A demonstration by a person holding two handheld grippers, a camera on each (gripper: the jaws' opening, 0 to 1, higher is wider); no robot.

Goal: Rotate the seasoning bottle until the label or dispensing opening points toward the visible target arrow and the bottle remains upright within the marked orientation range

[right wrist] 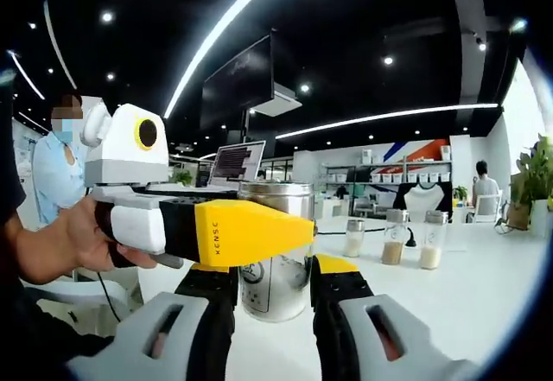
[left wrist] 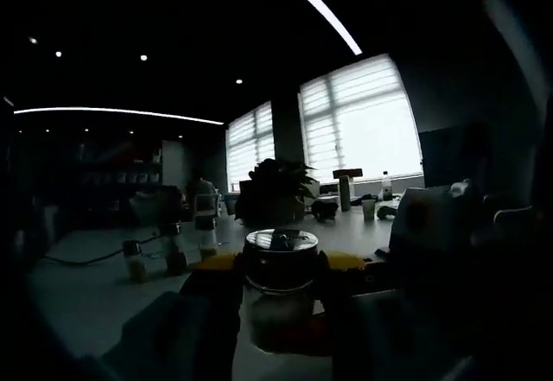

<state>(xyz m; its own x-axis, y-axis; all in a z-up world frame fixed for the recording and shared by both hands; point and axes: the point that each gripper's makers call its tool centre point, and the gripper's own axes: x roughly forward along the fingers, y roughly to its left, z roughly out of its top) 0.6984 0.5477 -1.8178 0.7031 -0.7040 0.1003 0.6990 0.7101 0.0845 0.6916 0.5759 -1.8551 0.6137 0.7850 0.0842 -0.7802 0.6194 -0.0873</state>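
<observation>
Between the right claw (right wrist: 272,299) jaws at six o'clock in the right gripper view, the seasoning bottle (right wrist: 276,251) stands upright on the white worktop (right wrist: 484,286), pinched on both sides at its lower body. Crossing in from nine o'clock, the left claw (right wrist: 259,230), yellow-tipped and held by a person's hand (right wrist: 78,238), presses against the bottle's upper front just below the lid. In the dim left gripper view, its own jaws (left wrist: 278,290) flank the same bottle (left wrist: 278,299) at six o'clock, closed on its shoulders.

Turning it well likely means one claw steadying while the other twists about the vertical axis, keeping the base flat on the worktop so the bottle does not tip. No target arrow can be made out.

The bottle is a clear glass jar with a shiny metal lid (left wrist: 281,241), pale contents inside and a round dark mark low on its face. Three small spice jars (right wrist: 393,238) stand well apart at three o'clock.
</observation>
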